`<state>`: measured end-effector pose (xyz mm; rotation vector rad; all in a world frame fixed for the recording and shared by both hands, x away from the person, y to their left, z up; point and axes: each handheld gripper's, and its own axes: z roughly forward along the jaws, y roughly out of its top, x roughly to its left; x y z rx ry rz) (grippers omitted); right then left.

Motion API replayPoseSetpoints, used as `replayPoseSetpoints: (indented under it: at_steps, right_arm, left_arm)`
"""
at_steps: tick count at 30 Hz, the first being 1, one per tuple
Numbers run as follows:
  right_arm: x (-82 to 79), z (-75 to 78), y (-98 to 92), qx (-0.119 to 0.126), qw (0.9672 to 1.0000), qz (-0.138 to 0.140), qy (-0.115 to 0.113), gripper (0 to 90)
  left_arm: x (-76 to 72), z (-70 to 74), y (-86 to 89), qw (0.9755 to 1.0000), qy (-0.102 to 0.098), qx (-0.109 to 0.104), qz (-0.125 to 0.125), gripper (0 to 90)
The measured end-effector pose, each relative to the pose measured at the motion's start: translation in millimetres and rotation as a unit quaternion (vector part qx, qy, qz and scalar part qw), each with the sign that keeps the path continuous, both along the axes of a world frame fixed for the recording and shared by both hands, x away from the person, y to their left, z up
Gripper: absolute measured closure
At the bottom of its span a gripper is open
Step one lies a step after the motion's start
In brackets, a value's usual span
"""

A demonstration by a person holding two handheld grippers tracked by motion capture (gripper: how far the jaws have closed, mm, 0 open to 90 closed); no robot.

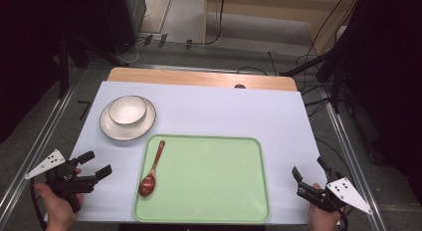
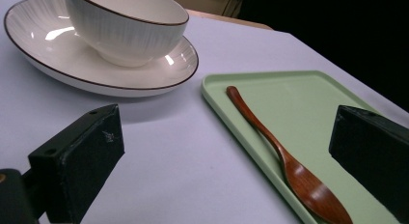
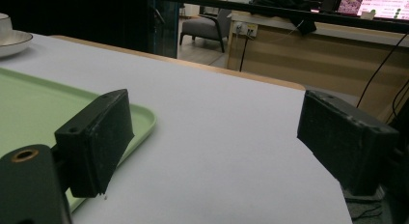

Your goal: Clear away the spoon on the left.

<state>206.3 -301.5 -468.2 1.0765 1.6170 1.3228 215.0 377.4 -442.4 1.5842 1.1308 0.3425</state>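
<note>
Lying along the left edge of the tray, the spoon points its handle toward the bowl on its plate. Left hand-held gripper and right hand-held gripper flank the tray, jaws apart, empty.

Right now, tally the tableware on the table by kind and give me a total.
Bowl: 1
Plate: 1
Spoon: 1
Tray: 1
Total: 4
</note>
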Motion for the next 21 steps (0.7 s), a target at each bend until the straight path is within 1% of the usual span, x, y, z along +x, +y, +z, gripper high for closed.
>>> replayPoseSetpoints:
  at_steps: [4,6,8,10,11,13,14,18,20,21]
  right_arm:
    - [0.0,0.0,-0.2,0.0,1.0,0.0,0.001,13.2]
    - [0.0,-0.1,-0.4,0.001,1.0,0.0,0.0,13.2]
    - [-0.2,-0.1,-0.4,0.002,1.0,-0.001,0.002,13.2]
    - [-0.1,-0.2,-0.4,0.002,1.0,-0.001,0.002,13.2]
    - [0.0,-0.2,-0.3,0.002,1.0,-0.001,0.002,13.2]
    - [0.3,-0.3,-0.3,0.001,1.0,-0.001,0.001,13.2]
    - [0.1,-0.3,-0.2,0.001,1.0,-0.002,0.001,13.2]
    - [0.1,-0.5,-0.2,0.002,1.0,-0.002,0.002,13.2]
    - [0.1,-0.6,-0.2,0.002,1.0,-0.002,0.001,13.2]
    - [0.2,-0.7,-0.2,0.002,1.0,-0.002,0.002,13.2]
  left_arm:
    - [-0.9,-1.1,5.0,1.0,-0.004,0.005,-0.004,0.0]
    - [-2.0,-1.5,9.6,1.0,-0.004,0.002,-0.002,0.0]
    - [-3.4,-3.0,15.1,1.0,-0.002,0.002,0.004,0.0]
    - [-4.2,-4.7,20.3,0.9999,0.005,0.011,0.012,0.0]
    - [-4.7,-4.9,22.1,0.9998,0.008,0.009,0.018,0.0]
    - [-5.8,-3.7,25.6,0.9998,0.004,0.005,0.021,0.0]
    - [-6.0,-3.4,25.7,0.9997,0.004,0.002,0.025,0.0]
    - [-4.9,-4.5,26.0,0.9996,0.009,0.002,0.028,0.0]
    - [-4.5,-4.1,25.3,0.9996,0.009,0.005,0.027,0.0]
    - [-4.3,-3.7,24.7,0.9996,0.01,0.003,0.025,0.0]
